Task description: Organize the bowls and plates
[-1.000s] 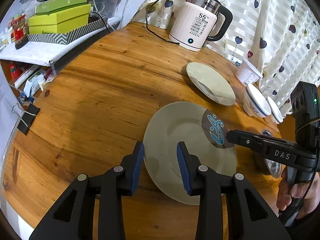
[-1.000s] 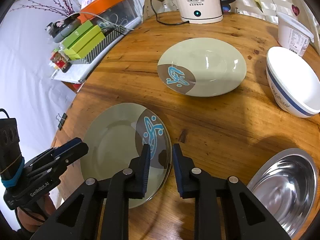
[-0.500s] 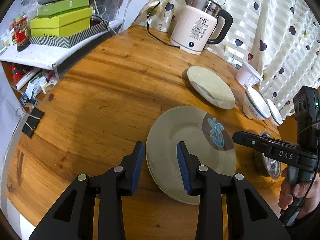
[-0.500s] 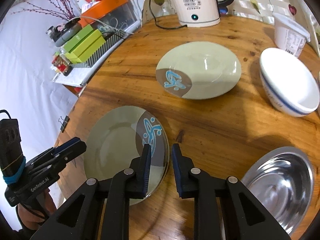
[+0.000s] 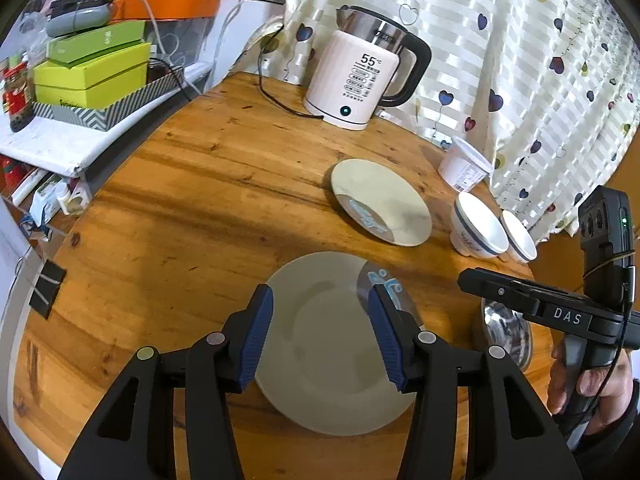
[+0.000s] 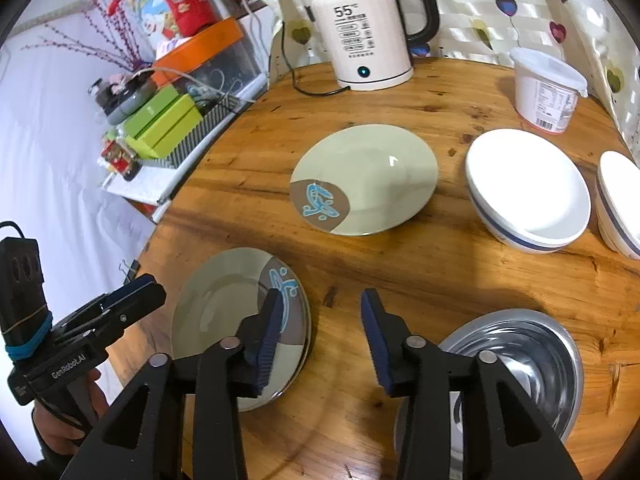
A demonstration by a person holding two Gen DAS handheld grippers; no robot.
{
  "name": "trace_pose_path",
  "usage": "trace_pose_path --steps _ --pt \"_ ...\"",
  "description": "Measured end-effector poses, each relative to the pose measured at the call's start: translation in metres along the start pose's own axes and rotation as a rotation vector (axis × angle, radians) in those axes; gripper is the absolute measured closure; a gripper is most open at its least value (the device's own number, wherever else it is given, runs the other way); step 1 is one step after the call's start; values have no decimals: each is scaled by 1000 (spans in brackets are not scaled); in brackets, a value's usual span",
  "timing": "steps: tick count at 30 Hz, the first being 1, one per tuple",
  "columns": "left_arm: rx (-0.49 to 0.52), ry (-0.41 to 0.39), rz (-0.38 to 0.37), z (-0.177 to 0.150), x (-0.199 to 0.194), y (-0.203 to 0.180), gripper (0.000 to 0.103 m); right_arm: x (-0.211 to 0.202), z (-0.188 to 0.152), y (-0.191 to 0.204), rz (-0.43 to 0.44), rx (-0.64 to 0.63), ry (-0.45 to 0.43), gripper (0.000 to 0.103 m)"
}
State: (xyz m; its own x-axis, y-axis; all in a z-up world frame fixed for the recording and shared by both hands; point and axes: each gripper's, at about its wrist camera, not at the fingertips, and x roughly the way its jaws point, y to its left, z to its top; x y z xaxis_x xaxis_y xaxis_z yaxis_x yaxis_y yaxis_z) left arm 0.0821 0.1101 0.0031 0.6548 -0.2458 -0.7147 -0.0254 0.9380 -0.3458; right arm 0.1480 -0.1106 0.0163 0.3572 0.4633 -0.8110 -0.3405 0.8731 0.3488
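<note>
- Leftmost, off the desk [image 6: 440, 280] edge: a side shelf with green boxes [image 5: 90, 76] stacked on a striped tray, and an orange-lidded bin [image 5: 172, 0] behind them.
- Left hand-held gripper [image 5: 320, 334] hovered above the near plate [image 5: 320, 360]; its jaws were opening, blue pads apart on either side of the plate's centre as seen from its own camera. Nothing lay between the pads; neither touched the plate.
- In the right wrist view the same gripper showed at the left edge, held in a hand [image 6: 68, 412], its tip just beside the plate's left rim.
- Near plate lay flat on the wooden desk near its front edge, pale green with a brown patch and a blue motif on the right side.
- Right hand-held gripper [image 6: 322, 334] sat over the plate's right rim: the left pad overlapped the brown patch in the picture, the right pad stood over bare wood. Jaws were opening, clearly apart, with only the rim below them; no contact visible.
- Second plate [image 6: 364, 178] of the same pattern lay further back, well apart from the first, toward the kettle [image 6: 360, 28] at the desk's far edge.
- Steel bowl [image 6: 516, 364] stood near the front, right of the right gripper and partly hidden by its arm.
- Right of the second plate: a white bowl with a blue band [image 6: 528, 192], then another like it [image 6: 620, 204] just beside it at the frame edge.
- White lidded tub [image 6: 546, 88] stood behind the bowls, near the heart-print curtain [image 5: 520, 60].
</note>
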Motion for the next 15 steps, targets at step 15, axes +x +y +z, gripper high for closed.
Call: trace_pose_path --steps 15 --pt "35 9 -30 24 16 -14 41 -2 11 -16 6 56 -13 40"
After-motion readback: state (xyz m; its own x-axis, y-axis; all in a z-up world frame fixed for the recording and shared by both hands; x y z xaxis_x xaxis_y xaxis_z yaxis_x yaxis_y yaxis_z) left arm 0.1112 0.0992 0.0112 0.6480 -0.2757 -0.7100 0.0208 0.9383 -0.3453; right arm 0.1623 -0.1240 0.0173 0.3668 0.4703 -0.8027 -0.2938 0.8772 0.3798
